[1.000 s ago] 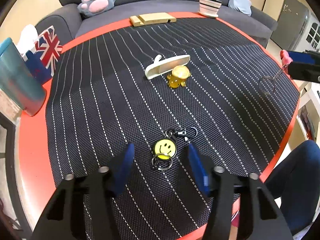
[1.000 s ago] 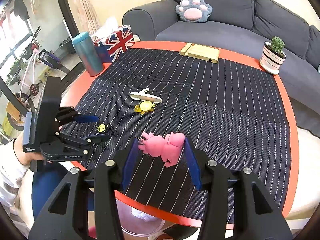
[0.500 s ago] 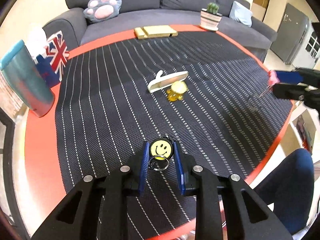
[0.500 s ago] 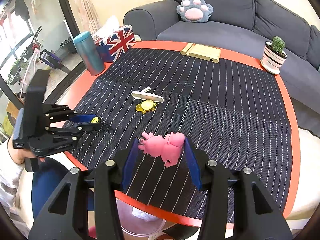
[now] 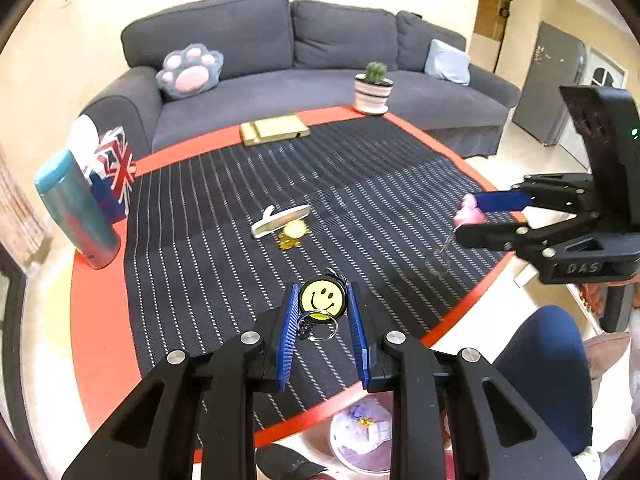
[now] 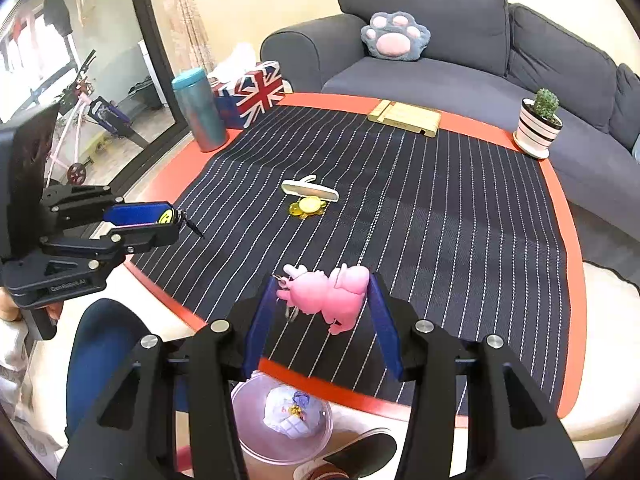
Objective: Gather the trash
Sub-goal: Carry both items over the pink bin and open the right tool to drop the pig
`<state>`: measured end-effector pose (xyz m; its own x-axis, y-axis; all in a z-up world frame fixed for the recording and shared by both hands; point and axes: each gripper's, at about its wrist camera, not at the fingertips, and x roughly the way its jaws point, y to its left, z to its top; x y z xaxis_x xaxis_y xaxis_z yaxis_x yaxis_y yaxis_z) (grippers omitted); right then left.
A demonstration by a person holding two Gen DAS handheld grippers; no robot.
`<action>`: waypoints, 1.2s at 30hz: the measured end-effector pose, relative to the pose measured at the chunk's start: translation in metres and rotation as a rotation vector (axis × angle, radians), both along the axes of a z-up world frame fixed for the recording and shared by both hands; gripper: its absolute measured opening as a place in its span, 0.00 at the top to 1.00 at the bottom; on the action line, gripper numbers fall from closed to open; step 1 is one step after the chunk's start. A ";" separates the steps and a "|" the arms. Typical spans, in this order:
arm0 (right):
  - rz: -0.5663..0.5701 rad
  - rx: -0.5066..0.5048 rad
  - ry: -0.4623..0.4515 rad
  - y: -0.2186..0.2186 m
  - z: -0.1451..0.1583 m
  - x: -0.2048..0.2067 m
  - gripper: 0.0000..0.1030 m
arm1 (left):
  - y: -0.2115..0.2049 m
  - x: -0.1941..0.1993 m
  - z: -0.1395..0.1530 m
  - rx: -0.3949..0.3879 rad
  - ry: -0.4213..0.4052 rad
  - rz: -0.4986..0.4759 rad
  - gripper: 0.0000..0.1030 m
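Note:
My left gripper is shut on a yellow smiley keychain, which hangs above the striped mat with its key rings dangling. In the right wrist view the same left gripper floats over the table's left edge with the smiley keychain in it. My right gripper is shut on a pink pig toy over the table's near edge. Seen from the left wrist, the right gripper holds the pink pig toy with a thin ring hanging below it.
A white oblong piece and a yellow turtle toy lie mid-mat on the red-rimmed table. A clear bowl with crumpled trash sits on the floor below the near edge. A teal tumbler, flag tissue box, wooden block and cactus pot ring the far rim.
My left gripper closed on the smiley keychain and lifted it off the mat, drawing back toward the near edge. The right gripper shifted slightly, still holding the pink pig.

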<state>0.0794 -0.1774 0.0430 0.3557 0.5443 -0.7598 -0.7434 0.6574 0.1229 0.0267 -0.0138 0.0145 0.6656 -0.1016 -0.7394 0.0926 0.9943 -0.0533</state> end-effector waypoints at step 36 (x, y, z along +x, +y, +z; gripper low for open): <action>0.120 -0.037 0.108 -0.031 -0.044 -0.128 0.24 | -0.031 -0.096 -0.008 -0.072 -0.007 -0.016 0.76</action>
<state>-0.0485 -0.2080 -0.0006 0.2050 0.5487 -0.8105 -0.8006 0.5704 0.1836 -0.0694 -0.0450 0.0061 0.6687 -0.1653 -0.7249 0.1094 0.9862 -0.1240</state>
